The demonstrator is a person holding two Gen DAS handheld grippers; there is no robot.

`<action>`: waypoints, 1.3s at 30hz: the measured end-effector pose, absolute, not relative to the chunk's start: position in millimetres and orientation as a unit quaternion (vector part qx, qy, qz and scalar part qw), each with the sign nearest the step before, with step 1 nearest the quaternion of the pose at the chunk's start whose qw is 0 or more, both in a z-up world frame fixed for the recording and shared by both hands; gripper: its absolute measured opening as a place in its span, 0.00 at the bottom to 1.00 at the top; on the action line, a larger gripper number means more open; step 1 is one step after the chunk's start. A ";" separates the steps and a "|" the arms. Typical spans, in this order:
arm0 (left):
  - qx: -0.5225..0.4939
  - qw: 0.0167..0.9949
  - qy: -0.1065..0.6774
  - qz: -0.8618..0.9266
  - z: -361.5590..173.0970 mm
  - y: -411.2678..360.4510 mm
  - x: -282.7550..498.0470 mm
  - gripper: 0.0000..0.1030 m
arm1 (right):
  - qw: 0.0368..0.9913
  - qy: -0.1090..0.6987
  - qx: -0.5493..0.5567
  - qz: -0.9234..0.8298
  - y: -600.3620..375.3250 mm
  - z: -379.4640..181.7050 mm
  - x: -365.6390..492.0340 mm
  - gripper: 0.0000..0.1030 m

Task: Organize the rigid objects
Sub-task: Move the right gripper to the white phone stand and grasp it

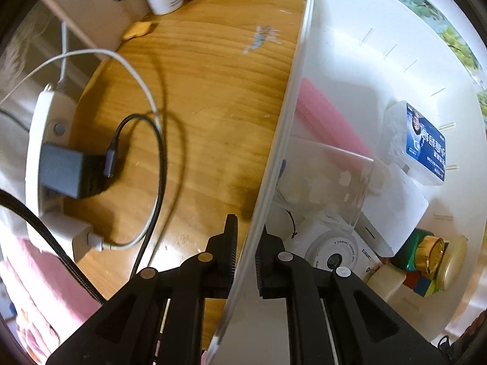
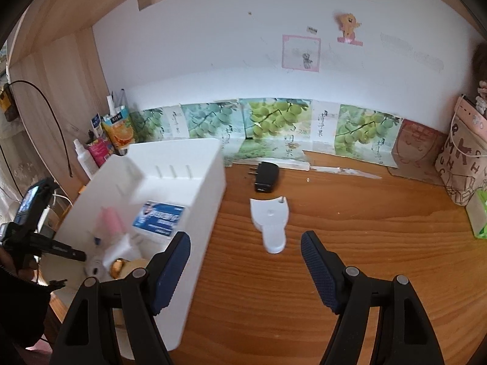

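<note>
A white plastic bin point(image 1: 283, 140) point(image 2: 210, 182) stands on the wooden desk and holds several items: a pink block point(image 1: 328, 124), a blue-labelled box point(image 1: 426, 149) point(image 2: 159, 219), a white round camera point(image 1: 333, 254), a gold-capped jar point(image 1: 432, 254) and a colour cube point(image 1: 421, 283). My left gripper point(image 1: 245, 261) is shut on the bin's near wall, one finger on each side. My right gripper point(image 2: 245, 266) is open and empty above the desk. A white flat handled piece point(image 2: 271, 222) lies just ahead of it, a black charger plug point(image 2: 266, 176) farther back.
Left of the bin lie a white power strip point(image 1: 39, 152) with a black adapter point(image 1: 62, 170) and looped cables point(image 1: 146, 97). Bottles and cartons point(image 2: 103, 143) stand at the back left. A printed bag point(image 2: 465, 158) and a green packet point(image 2: 481, 216) sit at the right.
</note>
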State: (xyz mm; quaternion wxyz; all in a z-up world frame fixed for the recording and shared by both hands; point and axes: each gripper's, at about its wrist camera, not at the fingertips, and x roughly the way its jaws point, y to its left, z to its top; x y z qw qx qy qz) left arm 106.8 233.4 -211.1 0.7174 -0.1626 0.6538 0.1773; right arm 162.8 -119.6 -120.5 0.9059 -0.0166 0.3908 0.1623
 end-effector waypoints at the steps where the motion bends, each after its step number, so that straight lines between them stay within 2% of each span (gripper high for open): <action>1: -0.164 0.716 0.653 0.182 -211.4 231.4 103.6 0.11 | 0.905 0.393 -0.018 0.163 -121.5 -122.4 166.5 0.78; 19: -0.164 0.712 0.637 0.245 -209.9 194.1 109.2 0.16 | 0.877 0.444 -0.029 0.178 -124.7 -189.5 249.8 0.78; 36: -0.149 0.715 0.638 0.243 -212.8 183.7 111.4 0.16 | 0.875 0.454 -0.038 0.165 -102.7 -224.4 267.7 0.78; 39: -0.146 0.719 0.636 0.239 -212.1 182.2 114.2 0.16 | 0.878 0.447 -0.040 0.165 -101.5 -224.9 267.4 0.75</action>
